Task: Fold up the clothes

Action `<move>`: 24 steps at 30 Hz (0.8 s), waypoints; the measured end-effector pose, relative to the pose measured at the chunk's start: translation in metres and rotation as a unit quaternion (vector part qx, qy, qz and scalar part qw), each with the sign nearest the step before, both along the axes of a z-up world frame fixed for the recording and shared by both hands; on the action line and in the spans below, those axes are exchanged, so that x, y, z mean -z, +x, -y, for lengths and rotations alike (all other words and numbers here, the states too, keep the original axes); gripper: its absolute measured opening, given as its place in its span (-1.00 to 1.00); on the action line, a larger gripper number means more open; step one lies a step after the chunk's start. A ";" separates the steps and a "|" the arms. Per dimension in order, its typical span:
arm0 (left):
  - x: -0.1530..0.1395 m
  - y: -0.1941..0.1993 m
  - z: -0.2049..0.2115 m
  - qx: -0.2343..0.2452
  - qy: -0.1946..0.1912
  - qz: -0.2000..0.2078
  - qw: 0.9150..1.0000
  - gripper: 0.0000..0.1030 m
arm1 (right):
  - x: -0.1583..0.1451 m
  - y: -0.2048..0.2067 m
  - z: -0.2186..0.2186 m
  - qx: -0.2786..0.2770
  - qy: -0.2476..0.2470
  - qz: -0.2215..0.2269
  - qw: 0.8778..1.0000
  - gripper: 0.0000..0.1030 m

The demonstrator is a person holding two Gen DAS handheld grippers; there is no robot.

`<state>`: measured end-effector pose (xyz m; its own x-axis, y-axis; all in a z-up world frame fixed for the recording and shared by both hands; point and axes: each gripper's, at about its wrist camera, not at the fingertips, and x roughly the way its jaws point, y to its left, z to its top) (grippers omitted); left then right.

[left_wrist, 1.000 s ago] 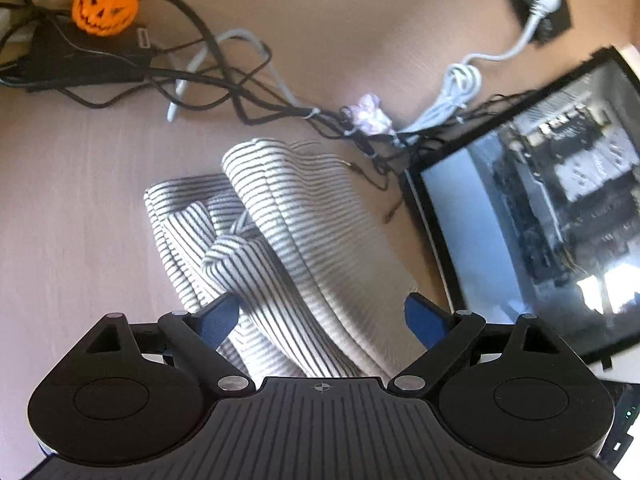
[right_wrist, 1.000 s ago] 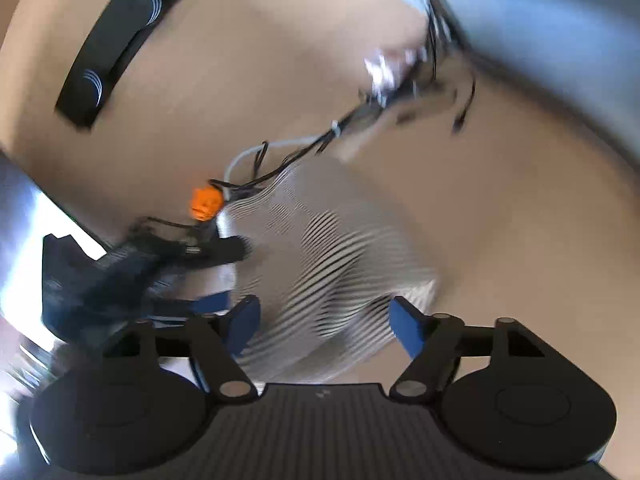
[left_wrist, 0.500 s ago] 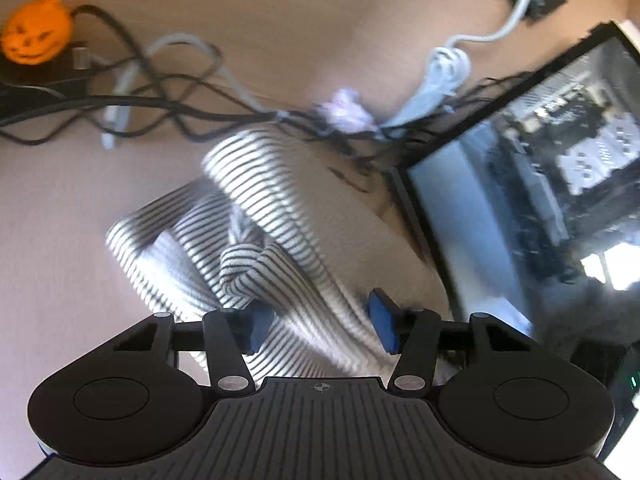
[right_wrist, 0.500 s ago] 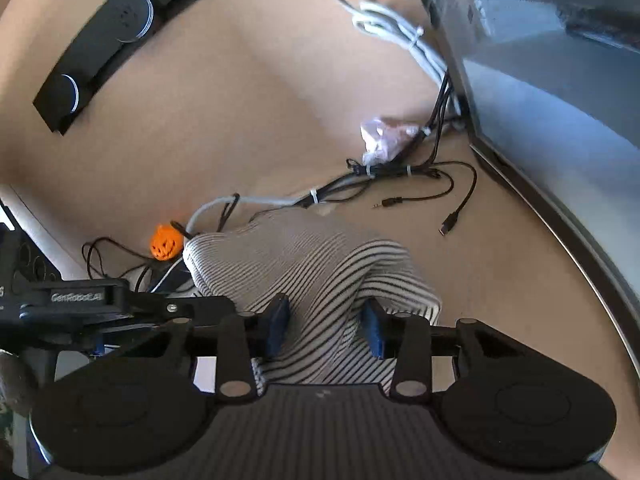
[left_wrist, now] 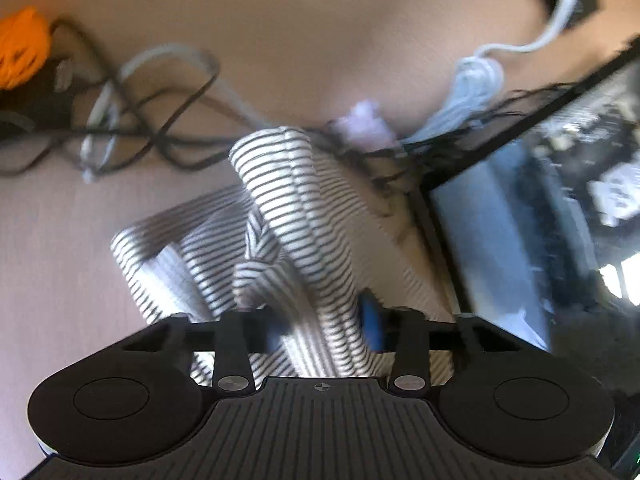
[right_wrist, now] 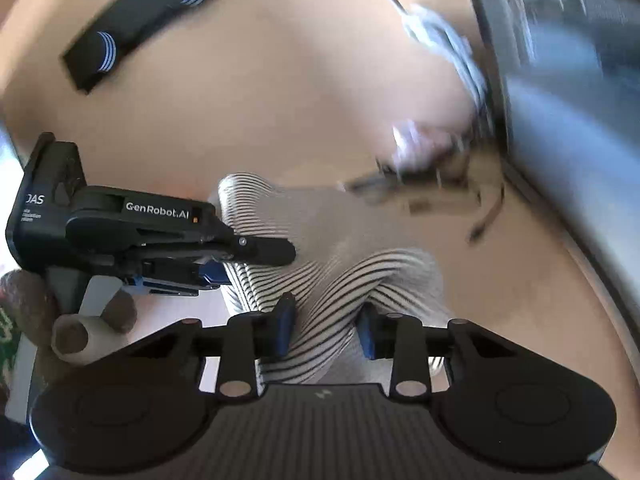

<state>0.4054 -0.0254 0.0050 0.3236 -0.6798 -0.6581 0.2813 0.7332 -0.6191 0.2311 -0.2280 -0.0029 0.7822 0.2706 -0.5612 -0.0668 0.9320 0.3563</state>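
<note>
Beside the monitor (left_wrist: 540,216), our striped garment (left_wrist: 296,208) bunched on the tan table (left_wrist: 280,20), one fold between our closing left gripper (left_wrist: 320,330), another fold between our closing right gripper (right_wrist: 326,330), pads pinching cloth.

Right wrist view, left side of frame: black plastic body of the left gripper (right_wrist: 216,270) carries white lettering "GenRobot.AI" along its upper arm, with a small orange light just right of the text. Further left on the same black housing, large white letters read "DAS", first letter cut by the housing edge, so uncertain. Beneath them, two or three lines of tiny white print, too small to read.

Left wrist view: blurred; no legible text anywhere.
</note>
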 end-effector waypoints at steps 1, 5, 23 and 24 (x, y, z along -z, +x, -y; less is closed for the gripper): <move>-0.007 -0.003 -0.006 0.006 -0.010 0.012 1.000 -0.28 | -0.009 -0.006 -0.005 -0.007 -0.003 0.012 1.000 -0.39; -0.026 -0.023 -0.039 0.011 -0.022 0.052 0.998 -0.27 | -0.018 -0.023 -0.042 -0.051 -0.036 0.032 0.998 -0.39; 0.025 -0.043 -0.079 -0.005 0.068 0.067 0.995 0.19 | 0.023 -0.078 -0.064 -0.110 -0.296 0.040 0.948 0.33; 0.026 -0.044 -0.079 -0.004 0.069 0.070 0.995 0.21 | 0.029 -0.076 -0.065 -0.099 -0.319 0.042 0.942 0.33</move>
